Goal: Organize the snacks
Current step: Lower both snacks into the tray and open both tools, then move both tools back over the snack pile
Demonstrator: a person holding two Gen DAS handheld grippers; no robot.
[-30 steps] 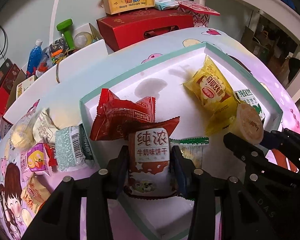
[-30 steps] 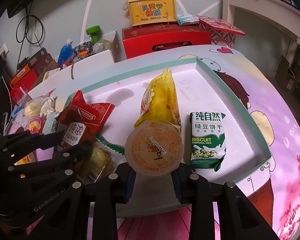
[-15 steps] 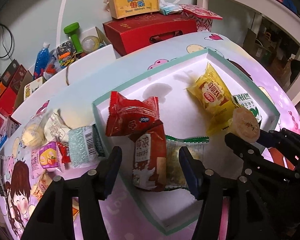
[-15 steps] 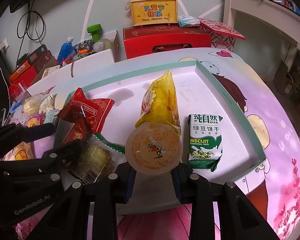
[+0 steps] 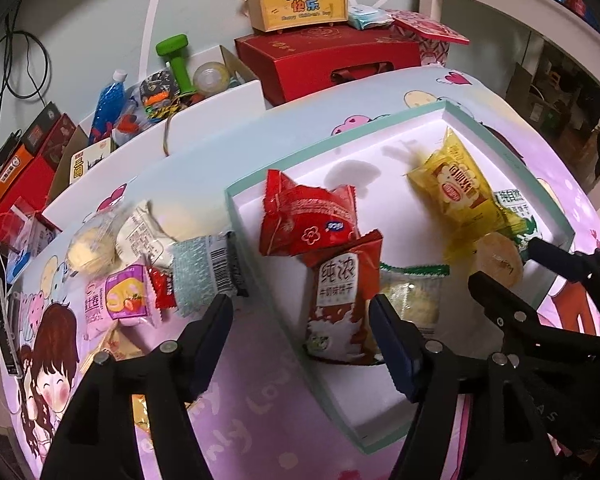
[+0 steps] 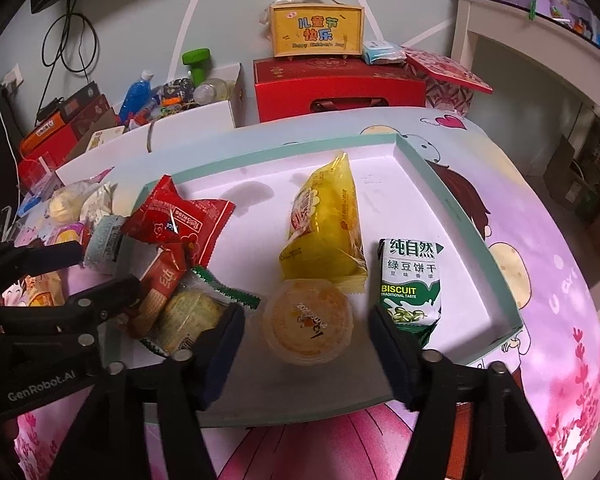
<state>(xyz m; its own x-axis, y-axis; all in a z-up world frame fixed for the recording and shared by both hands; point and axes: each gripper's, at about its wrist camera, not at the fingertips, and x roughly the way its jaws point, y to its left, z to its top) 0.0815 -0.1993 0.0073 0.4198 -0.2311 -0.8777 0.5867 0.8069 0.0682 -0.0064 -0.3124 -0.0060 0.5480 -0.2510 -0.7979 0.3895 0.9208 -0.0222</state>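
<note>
A white tray with a teal rim (image 5: pixel 500 140) (image 6: pixel 460 216) lies on the pink cartoon tablecloth. My left gripper (image 5: pixel 302 340) hangs over the tray's near left corner, jaws opening. A red-brown milk biscuit packet (image 5: pixel 340 300) lies flat in the tray by the right finger, free of both pads. My right gripper (image 6: pixel 308 348) is opening too. An orange jelly cup (image 6: pixel 308 324) rests on the tray floor between its fingers, untouched. Also in the tray are a red packet (image 5: pixel 308 220), a yellow packet (image 6: pixel 324 232), a green bean biscuit packet (image 6: pixel 410 280) and a clear pastry packet (image 6: pixel 188 316).
Several loose snacks lie left of the tray, among them a barcode packet (image 5: pixel 208 268), a pink packet (image 5: pixel 120 296) and a round bun (image 5: pixel 88 248). Behind the table stand a red gift box (image 5: pixel 332 60), a yellow box (image 5: pixel 298 2) and a cluttered white box with a green dumbbell (image 5: pixel 176 60).
Both grippers have spread their jaws. The left one let go of the milk biscuit packet, which dropped flat into the tray. The right one released the jelly cup onto the tray floor.
</note>
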